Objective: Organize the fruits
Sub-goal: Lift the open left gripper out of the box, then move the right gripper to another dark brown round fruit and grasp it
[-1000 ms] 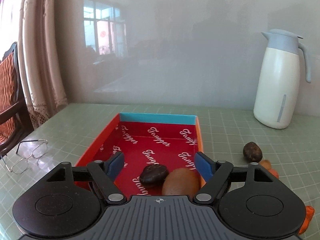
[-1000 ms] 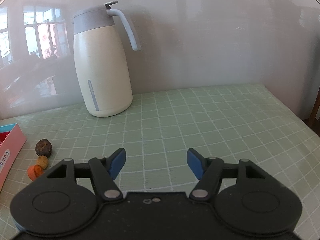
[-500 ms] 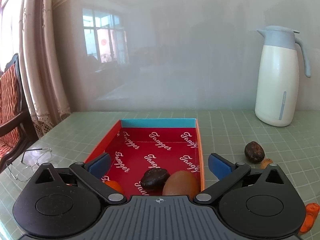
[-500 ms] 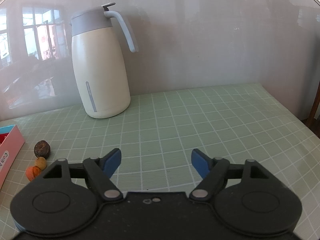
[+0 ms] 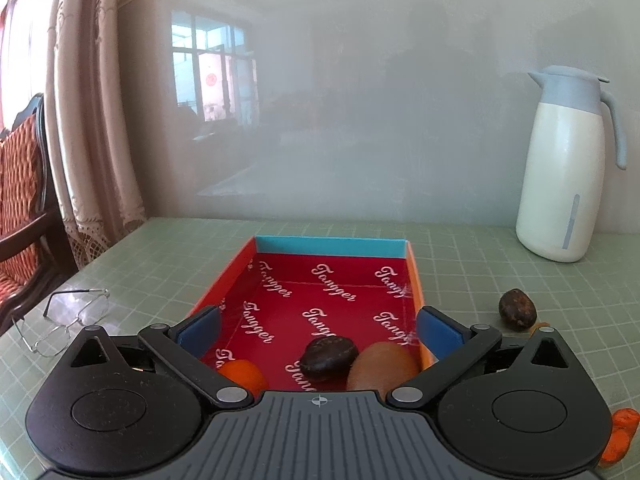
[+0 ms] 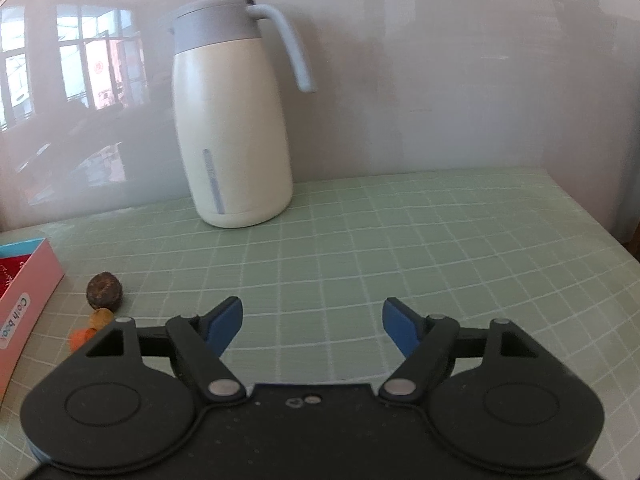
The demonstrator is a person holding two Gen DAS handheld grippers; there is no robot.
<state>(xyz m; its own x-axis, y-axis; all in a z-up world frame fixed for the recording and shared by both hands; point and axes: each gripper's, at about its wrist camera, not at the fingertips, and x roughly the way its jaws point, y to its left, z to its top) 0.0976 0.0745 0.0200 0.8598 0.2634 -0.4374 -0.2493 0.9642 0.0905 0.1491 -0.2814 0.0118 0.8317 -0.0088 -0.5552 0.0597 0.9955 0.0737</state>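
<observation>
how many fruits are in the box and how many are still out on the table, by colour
In the red box:
dark brown: 1
light brown: 1
orange: 1
On the table:
dark brown: 1
yellowish: 1
orange: 1
Total: 6

Home: curtains [image 5: 88, 120], armchair [image 5: 20, 200], jug [image 5: 568, 168]

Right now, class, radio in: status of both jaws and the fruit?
Left gripper open over red box, empty. Right gripper open, empty. Three fruits boxed; dark fruit on the table. Nothing blocking.
</observation>
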